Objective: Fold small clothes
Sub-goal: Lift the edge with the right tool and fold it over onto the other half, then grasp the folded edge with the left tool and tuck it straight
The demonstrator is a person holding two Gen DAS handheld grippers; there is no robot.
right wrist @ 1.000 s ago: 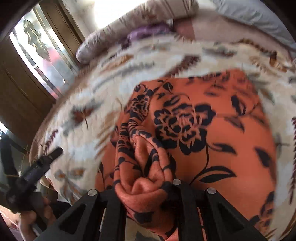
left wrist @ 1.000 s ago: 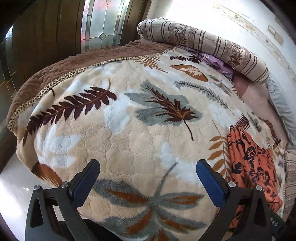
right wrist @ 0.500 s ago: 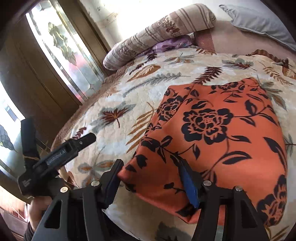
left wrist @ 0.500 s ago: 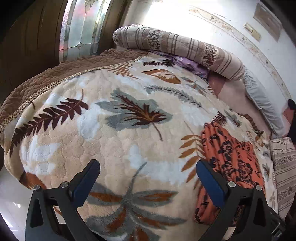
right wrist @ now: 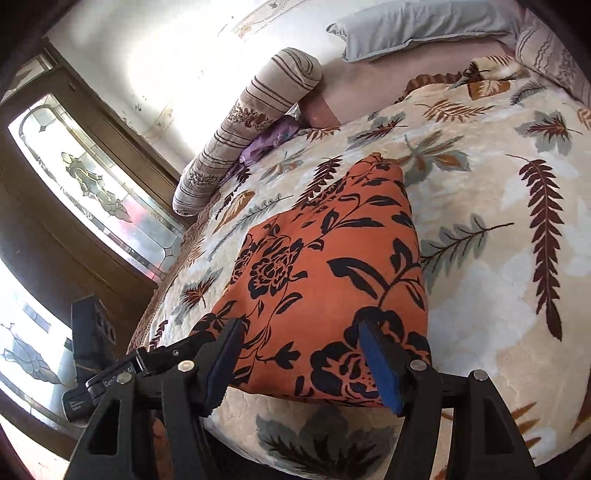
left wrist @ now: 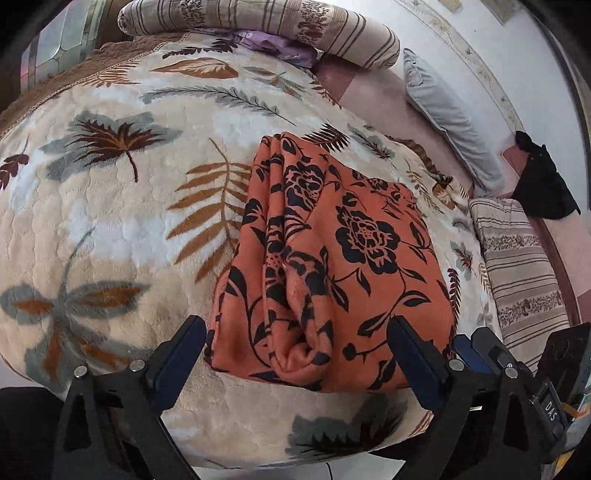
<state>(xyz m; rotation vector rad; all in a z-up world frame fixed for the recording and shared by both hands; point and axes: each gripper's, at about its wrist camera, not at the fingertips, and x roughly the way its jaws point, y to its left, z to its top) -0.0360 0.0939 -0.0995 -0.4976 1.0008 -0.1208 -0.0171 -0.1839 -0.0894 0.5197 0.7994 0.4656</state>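
An orange garment with a black flower print lies folded in a thick bundle on the leaf-patterned blanket, near the bed's front edge. My left gripper is open, its blue pads on either side of the bundle's near edge and apart from the cloth. In the right wrist view the same garment fills the middle. My right gripper has its jaws opening, with the bundle's near edge between them and the pads off the fabric. The left gripper's body shows at the lower left.
A striped bolster and a purple cloth lie at the head of the bed. A grey pillow, a striped cushion and a black item sit to the right. A wooden door with patterned glass stands left.
My right gripper let go of the bunched orange fabric and drew back from it. My left gripper swung right, so the garment now sits between its fingers.
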